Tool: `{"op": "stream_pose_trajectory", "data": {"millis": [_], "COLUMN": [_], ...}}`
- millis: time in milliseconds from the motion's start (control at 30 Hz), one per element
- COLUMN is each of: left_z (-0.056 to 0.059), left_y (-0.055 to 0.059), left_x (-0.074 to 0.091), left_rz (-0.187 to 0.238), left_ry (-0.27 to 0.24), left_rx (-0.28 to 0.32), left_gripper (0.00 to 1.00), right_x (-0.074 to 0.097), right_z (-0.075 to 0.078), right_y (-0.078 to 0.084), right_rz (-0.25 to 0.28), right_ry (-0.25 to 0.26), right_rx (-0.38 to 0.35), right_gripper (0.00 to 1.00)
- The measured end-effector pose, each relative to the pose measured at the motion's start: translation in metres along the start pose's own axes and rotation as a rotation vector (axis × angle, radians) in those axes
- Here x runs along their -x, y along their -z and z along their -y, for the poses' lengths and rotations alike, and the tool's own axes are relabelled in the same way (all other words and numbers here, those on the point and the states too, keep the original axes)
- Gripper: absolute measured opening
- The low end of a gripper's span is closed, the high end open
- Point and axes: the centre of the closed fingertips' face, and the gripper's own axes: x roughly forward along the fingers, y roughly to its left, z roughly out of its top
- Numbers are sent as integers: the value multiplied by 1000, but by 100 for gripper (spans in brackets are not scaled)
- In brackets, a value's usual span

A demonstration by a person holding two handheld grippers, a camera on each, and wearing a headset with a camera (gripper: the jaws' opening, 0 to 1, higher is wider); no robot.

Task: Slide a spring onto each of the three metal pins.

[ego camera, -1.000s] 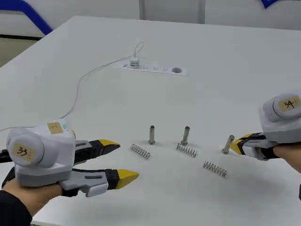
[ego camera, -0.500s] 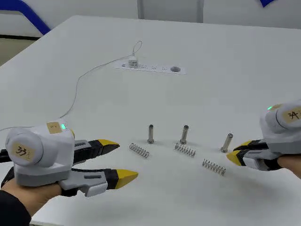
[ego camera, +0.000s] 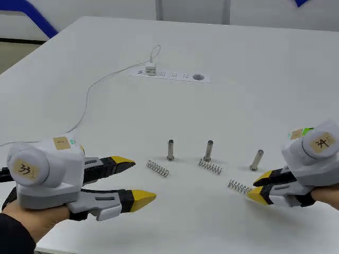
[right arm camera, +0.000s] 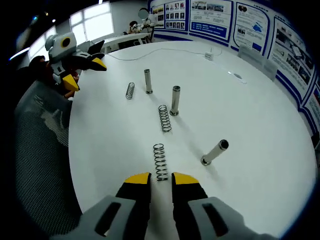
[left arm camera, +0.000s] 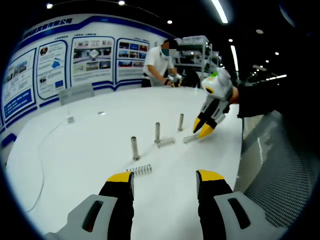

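Broad white bench (ego camera: 265,79), smooth and matt. Toward its near edge, standing on end, a short silver metal middle pin (ego camera: 209,151). Left of the middle pin, a matching left pin (ego camera: 170,150); right of it, a matching right pin (ego camera: 257,160). Lying flat just in front of the middle pin, a small coiled steel middle spring (ego camera: 210,167); front-left of that pin, a left spring (ego camera: 158,169); front-right, a right spring (ego camera: 238,187). Well behind the middle pin, a flat white power strip (ego camera: 172,75) with a white plug (ego camera: 151,69); from there, a thin white cable (ego camera: 95,87) trailing away to the left.
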Motion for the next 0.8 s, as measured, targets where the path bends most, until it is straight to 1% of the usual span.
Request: {"op": "stream_pose_trajectory", "data": {"millis": [167,367,567,667,800], "left_z": [1,3,4,5,7], "left_y": [1,0,0,0,-1], "left_x": [-1,-1,-1,-1,-2], "left_rz": [-4,-7,-7,-10,-10], "left_ry": [4,5,8,13,20], "left_rx": [-2,-2,-3,-6,-13], "left_gripper": [51,51,51,51,50], "right_x": [-4,-8,-10,-10,-10], "right_z": [0,-1,-1,-4,-4], "right_y": [4,4,5,5,5], "right_rz": [-28,-52,-67,-72,-78], "right_ry": [-13,-27,-39,-51,-45], "right_rx": [32,65,86,88,89], "right_gripper": [17,17,14,12,12]}}
